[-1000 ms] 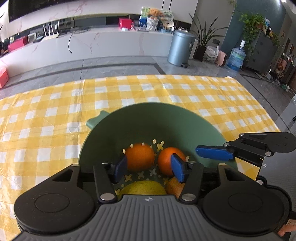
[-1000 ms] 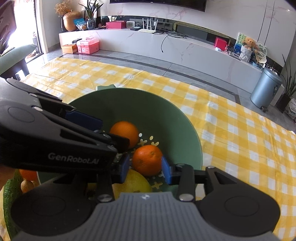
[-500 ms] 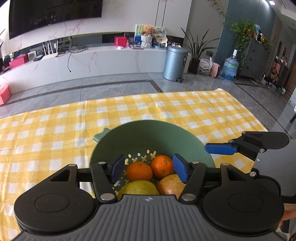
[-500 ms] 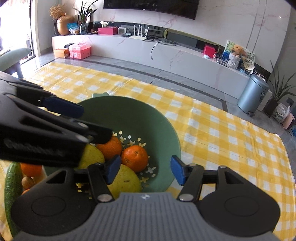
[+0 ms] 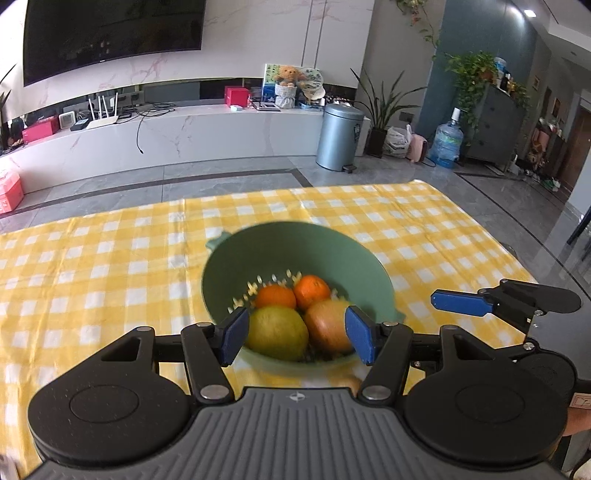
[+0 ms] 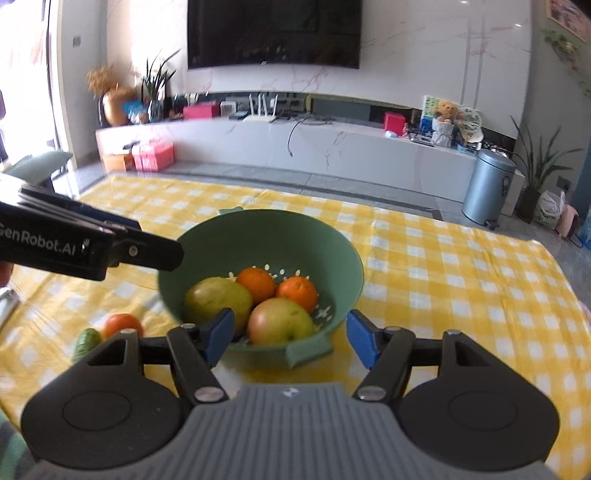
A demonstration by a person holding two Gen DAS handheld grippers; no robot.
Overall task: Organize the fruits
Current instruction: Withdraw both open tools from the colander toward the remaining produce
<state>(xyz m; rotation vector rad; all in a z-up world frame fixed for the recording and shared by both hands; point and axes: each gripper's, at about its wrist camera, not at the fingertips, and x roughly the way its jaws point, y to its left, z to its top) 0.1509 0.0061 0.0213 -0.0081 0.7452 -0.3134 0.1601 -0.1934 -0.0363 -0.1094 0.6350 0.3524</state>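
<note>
The right gripper [image 6: 290,339] is empty, its blue pads spreading wider and clear of the bowl [image 6: 332,258] just ahead. The left gripper [image 5: 297,341] is released too, with nothing between its pads. In the right view its side reads "GenRobot.AI" [image 6: 44,243].

A yellow-and-white checked cloth [image 6: 461,266] covers the table. On it stands the green bowl, a colander with slots in its floor and a tab handle at each end. It holds two oranges [image 6: 256,282], a yellow-green pear [image 6: 214,299] and a reddish apple [image 6: 279,321], all touching. Outside the bowl, near the left edge of the right view, lie another orange [image 6: 122,324] and a green vegetable [image 6: 86,341], side by side.

Beyond the table: grey tiled floor, a long white marble bench [image 5: 221,136] with red boxes, a router and a teddy bear, a dark TV [image 6: 273,33] on the wall, a grey bin [image 5: 340,136], potted plants and a water bottle [image 5: 447,142].
</note>
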